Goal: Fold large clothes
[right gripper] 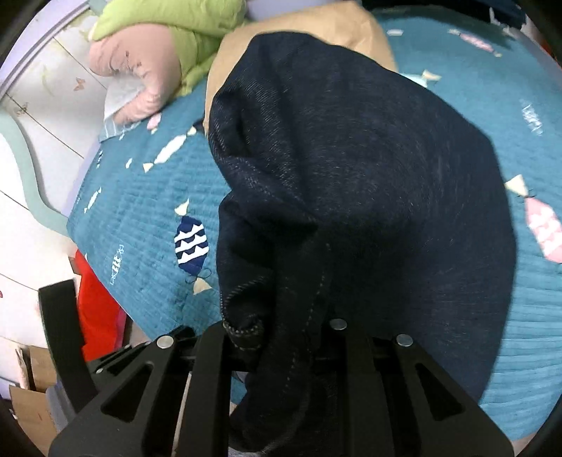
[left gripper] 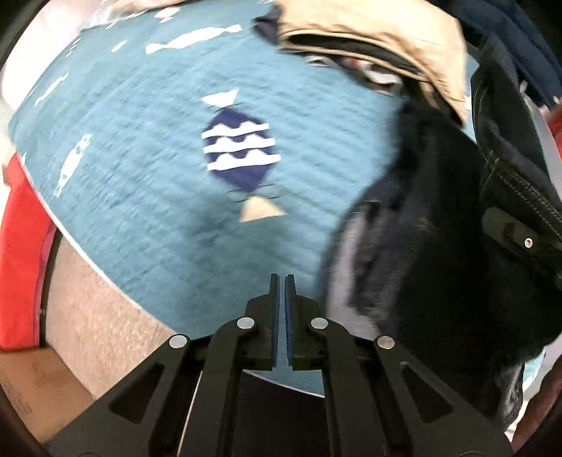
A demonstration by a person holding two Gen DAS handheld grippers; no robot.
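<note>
While the left wrist view is smeared by blur, the left gripper [left gripper: 282, 281] shows plainly: its jaws are clenched together with nothing between them, poised above a teal quilted bedspread [left gripper: 140, 147] printed with fish. A navy fish with white wavy stripes [left gripper: 240, 147] lies just ahead of the fingertips. To the right, dark denim jeans [left gripper: 439, 246] hang bunched, a stitched seam showing near the frame edge, and a tan garment [left gripper: 386, 38] lies beyond them on the bedspread.

From the right wrist view, the right gripper [right gripper: 281, 337] grasps the dark denim jeans [right gripper: 351, 175]: a stitched hem edge sits bunched between its fingers and hides the tips, while the rest of the cloth billows ahead over the bedspread [right gripper: 140, 211]. The tan garment [right gripper: 354, 31] peeks out behind the jeans. Farther off lie a green garment [right gripper: 182, 24] and a pink padded one [right gripper: 137, 73].
</note>
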